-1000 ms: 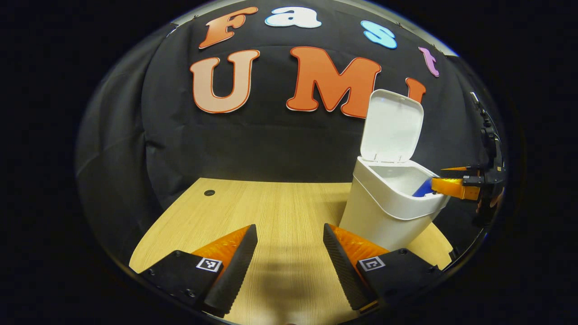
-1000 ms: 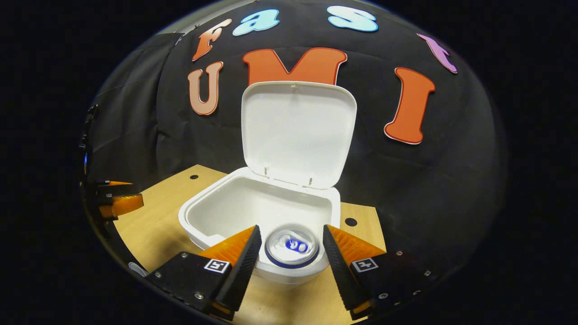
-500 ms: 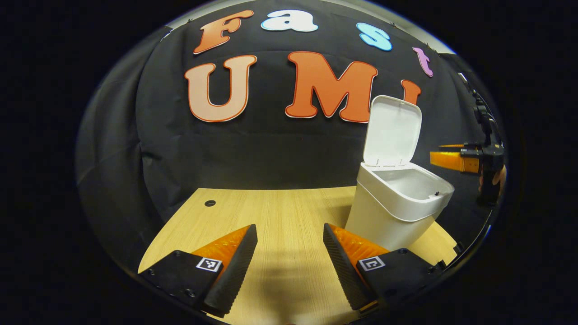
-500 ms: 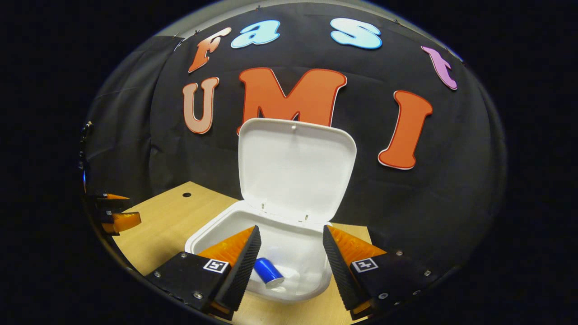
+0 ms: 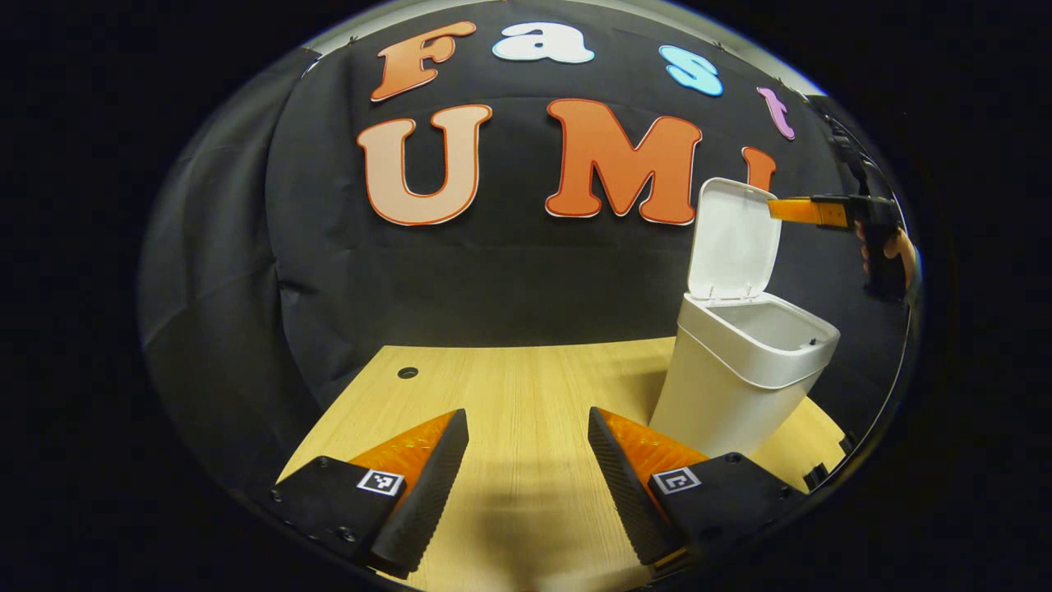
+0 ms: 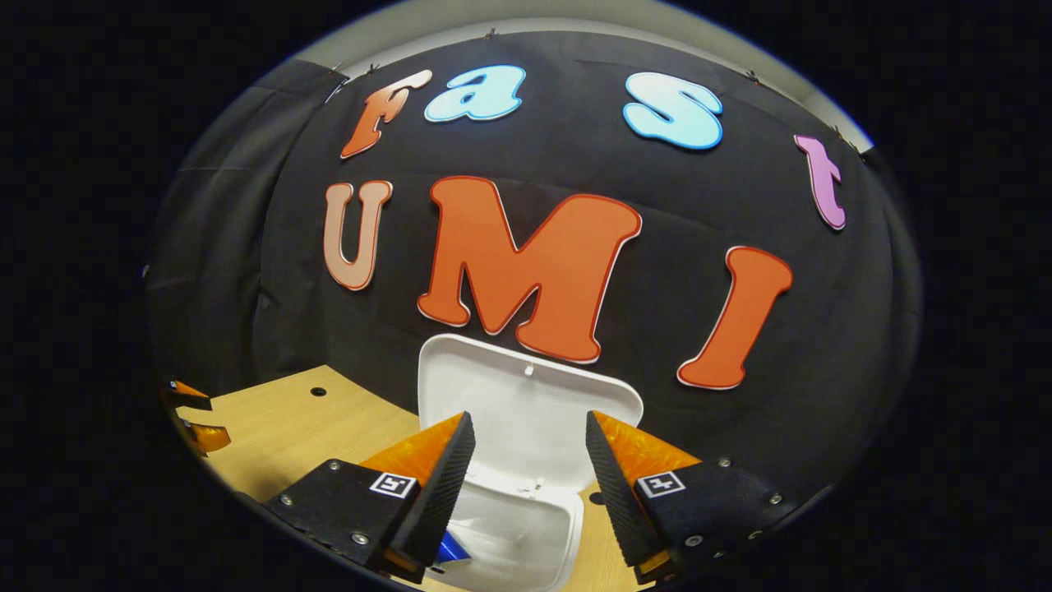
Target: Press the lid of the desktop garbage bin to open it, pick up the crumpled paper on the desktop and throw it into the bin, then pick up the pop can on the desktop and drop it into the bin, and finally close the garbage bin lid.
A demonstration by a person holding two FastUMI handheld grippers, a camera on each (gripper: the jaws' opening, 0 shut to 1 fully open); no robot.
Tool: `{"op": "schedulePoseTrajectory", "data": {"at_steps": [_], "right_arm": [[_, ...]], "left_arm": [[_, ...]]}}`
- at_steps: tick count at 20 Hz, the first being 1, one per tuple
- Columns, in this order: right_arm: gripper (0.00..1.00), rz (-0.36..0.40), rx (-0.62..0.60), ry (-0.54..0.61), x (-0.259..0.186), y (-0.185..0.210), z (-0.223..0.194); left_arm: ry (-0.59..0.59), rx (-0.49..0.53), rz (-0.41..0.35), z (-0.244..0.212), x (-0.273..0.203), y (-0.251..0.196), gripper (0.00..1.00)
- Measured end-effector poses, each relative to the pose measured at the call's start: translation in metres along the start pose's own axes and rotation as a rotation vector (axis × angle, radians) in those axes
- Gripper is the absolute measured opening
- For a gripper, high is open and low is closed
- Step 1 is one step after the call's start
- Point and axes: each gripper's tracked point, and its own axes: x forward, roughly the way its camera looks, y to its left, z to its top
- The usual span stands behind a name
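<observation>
— Wood-grain surface (image 5: 526, 386), smooth white plastic bin (image 5: 744, 374), lid (image 5: 734, 238) upright. Inside?

— Something blue, probably the pop can (image 6: 450, 549). My left tongs (image 5: 526, 485) and right tongs (image 6: 526, 485) gape empty.

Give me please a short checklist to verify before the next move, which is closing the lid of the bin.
1. Pop can inside the bin: ok, a blue piece of it shows in the bin in the right gripper view.
2. Crumpled paper in the bin: cannot tell, the bin's inside is mostly hidden.
3. Lid upright and open: ok.
4. Right gripper empty, jaws open: ok.
5. Right gripper near the lid's top edge: ok, the left gripper view shows it level with that edge; contact cannot tell.
6. Left gripper away from the bin, jaws open over the table: ok.
</observation>
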Motion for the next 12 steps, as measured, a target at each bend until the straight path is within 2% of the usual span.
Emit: {"op": "schedulePoseTrajectory", "data": {"at_steps": [6, 12], "right_arm": [[0.83, -0.007, 0.008, -0.051, 0.03, -0.004, 0.044], [0.82, -0.024, 0.034, -0.025, 0.066, -0.007, 0.053]], "left_arm": [[0.0, -0.021, 0.038, -0.002, -0.003, 0.024, 0.94], [-0.018, -0.021, 0.095, 0.004, -0.008, 0.059, 0.94]]}}
